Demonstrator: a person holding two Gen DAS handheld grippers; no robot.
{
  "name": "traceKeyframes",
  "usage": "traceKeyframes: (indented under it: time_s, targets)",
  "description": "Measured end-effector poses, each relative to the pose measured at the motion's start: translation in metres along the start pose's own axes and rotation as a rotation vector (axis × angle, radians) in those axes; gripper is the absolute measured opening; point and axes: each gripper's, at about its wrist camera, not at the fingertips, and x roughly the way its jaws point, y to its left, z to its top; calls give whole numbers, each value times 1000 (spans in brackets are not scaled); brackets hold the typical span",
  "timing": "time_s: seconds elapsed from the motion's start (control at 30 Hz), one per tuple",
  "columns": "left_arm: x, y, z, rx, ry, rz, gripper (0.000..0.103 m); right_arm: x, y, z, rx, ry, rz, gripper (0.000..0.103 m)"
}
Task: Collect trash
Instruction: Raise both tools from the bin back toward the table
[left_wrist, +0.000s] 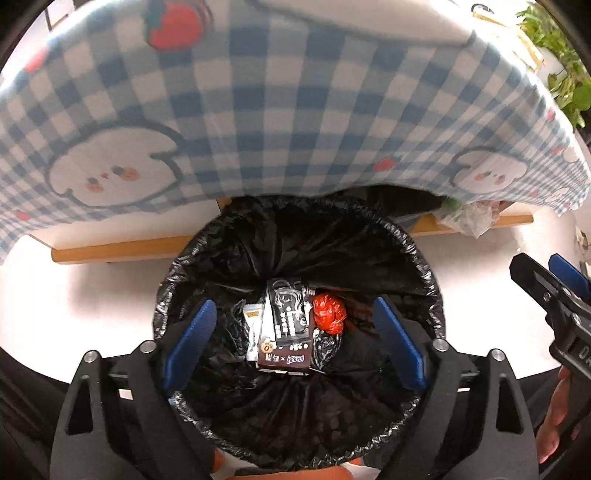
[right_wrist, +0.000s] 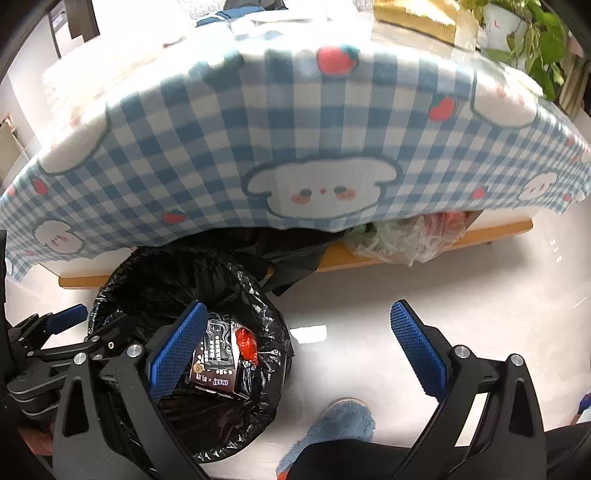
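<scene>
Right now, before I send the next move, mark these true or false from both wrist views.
1. The left gripper is open with nothing between its pads. True.
2. The dark printed carton lies on the floor beside the bin. False: it lies inside the black-lined trash bin.
3. A crumpled red wrapper sits next to the carton. True.
4. The right gripper is shut on a wrapper. False: it is open and empty.
5. The checked tablecloth is plain red. False: blue and white checks.
</scene>
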Motion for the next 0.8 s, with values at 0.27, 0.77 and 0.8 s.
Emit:
traceKeyframes:
  time_s: [0.27,0.77,0.8]
  targets:
    - [-44,6,8,0,-74,19,97,-36,-2,18,32,-54,22,96]
    - [-131,-1,41,8,-184,17,97,-110,-1,60,29,-160,-4,96]
    - [-135,-2,46,14,-188,17,97,-112,-3,63,32,-162,-5,95]
